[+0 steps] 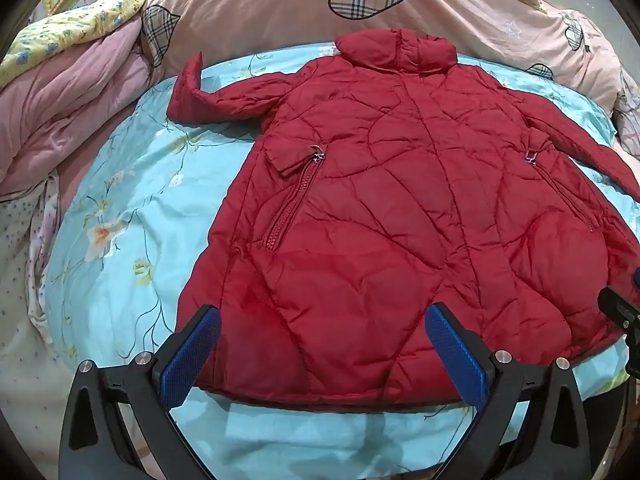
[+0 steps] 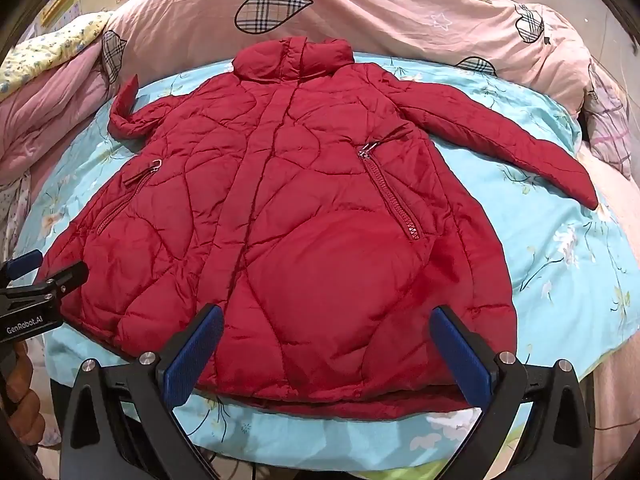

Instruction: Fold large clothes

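Observation:
A red quilted jacket (image 1: 392,208) (image 2: 288,216) lies flat and face up on a light blue floral sheet (image 1: 132,208) (image 2: 568,264), collar far, hem near, both sleeves spread outward. My left gripper (image 1: 324,344) hovers over the hem's left part, jaws wide open, blue pads apart and nothing between them. My right gripper (image 2: 328,344) stands open above the hem's right part, also gripping nothing. Each gripper's tip shows at the edge of the other's view: the right one (image 1: 620,312), the left one (image 2: 44,280).
A pink duvet with plaid hearts (image 1: 280,4) (image 2: 360,8) is piled behind the jacket. Bunched pink and yellow floral bedding (image 1: 68,92) lies at the far left. A person's hand (image 2: 24,396) holds the left gripper's handle.

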{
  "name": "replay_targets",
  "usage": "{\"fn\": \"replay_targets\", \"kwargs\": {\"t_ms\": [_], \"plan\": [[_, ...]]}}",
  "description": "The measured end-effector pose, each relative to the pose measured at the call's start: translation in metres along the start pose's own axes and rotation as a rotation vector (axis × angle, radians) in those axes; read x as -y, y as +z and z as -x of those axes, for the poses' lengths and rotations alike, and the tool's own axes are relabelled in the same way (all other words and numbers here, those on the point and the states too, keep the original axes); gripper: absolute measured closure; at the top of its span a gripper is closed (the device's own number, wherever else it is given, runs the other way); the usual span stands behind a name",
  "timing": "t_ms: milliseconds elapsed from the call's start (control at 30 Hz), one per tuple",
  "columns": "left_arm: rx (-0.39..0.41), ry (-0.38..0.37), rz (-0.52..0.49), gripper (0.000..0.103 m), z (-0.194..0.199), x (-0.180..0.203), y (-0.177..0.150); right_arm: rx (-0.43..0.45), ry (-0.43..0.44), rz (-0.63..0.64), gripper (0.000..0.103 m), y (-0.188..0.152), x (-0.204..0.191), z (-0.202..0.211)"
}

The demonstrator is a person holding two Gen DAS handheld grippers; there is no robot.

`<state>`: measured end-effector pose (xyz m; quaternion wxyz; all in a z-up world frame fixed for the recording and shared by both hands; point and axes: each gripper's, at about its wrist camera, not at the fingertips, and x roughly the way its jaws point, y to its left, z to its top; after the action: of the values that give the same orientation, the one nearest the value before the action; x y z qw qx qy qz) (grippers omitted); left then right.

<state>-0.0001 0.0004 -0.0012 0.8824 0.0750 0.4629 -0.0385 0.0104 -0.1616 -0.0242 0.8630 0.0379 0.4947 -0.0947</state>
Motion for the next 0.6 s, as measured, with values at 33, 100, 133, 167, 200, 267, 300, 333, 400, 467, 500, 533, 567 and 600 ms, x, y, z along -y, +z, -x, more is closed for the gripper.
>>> {"fn": "replay_targets", "kwargs": {"t_ms": [33,100,133,167,200,267,300,333,400,467,500,533,567,600], "plan": [[0.0,0.001,0.0,0.001,-0.0002,0.0001,-0.0003,0.001,0.002,-0.001,0.0,-0.0005,0.0006,0.0003],[0.011,-0.001,0.0,0.001,-0.0028,-0.0032,-0.0003,0.003,0.002,-0.001,0.0,-0.0007,0.0001,0.0004],[0.012,-0.004,-0.002,0.001,-0.0014,-0.0053,-0.0011,0.003,0.002,-0.002,0.0,-0.0007,0.0002,0.0007],[0.013,-0.003,-0.003,0.001,-0.0019,-0.006,-0.0013,0.003,0.004,-0.003,0.0,-0.0006,0.0001,0.0006],[0.014,-0.001,-0.004,0.001,-0.0027,-0.0068,-0.0014,0.004,0.006,-0.005,0.0,-0.0002,0.0003,0.0011],[0.012,-0.004,-0.001,0.001,-0.0012,-0.0052,0.0008,0.008,0.008,-0.008,0.0,0.0016,-0.0009,0.001],[0.012,-0.005,-0.001,0.001,-0.0017,-0.0061,0.0008,0.009,0.009,-0.009,0.0,0.0026,-0.0022,-0.0001],[0.011,-0.005,0.002,0.001,-0.0011,-0.0052,0.0009,0.011,0.011,-0.011,0.0,0.0024,-0.0026,-0.0012],[0.011,-0.006,0.002,0.001,-0.0017,-0.0055,0.0007,0.013,0.014,-0.013,0.0,0.0034,0.0001,0.0011],[0.011,-0.005,0.005,0.001,-0.0007,-0.0032,0.0009,0.014,0.015,-0.012,0.0,0.0033,0.001,0.0028],[0.012,-0.005,0.004,0.001,-0.0006,-0.0032,0.0009,0.015,0.017,-0.013,0.0,0.004,0.0011,0.0027],[0.012,-0.003,0.004,0.001,-0.0009,-0.0032,0.0007,0.019,0.022,-0.016,0.0,0.0043,0.0023,0.0042],[0.011,-0.003,0.005,0.001,-0.0008,-0.003,0.0006,0.023,0.023,-0.016,0.0,0.0042,0.0027,0.005],[0.008,-0.002,0.005,0.001,0.0007,-0.0033,0.001,0.025,0.026,-0.018,0.0,0.0043,0.0027,0.0051]]}}
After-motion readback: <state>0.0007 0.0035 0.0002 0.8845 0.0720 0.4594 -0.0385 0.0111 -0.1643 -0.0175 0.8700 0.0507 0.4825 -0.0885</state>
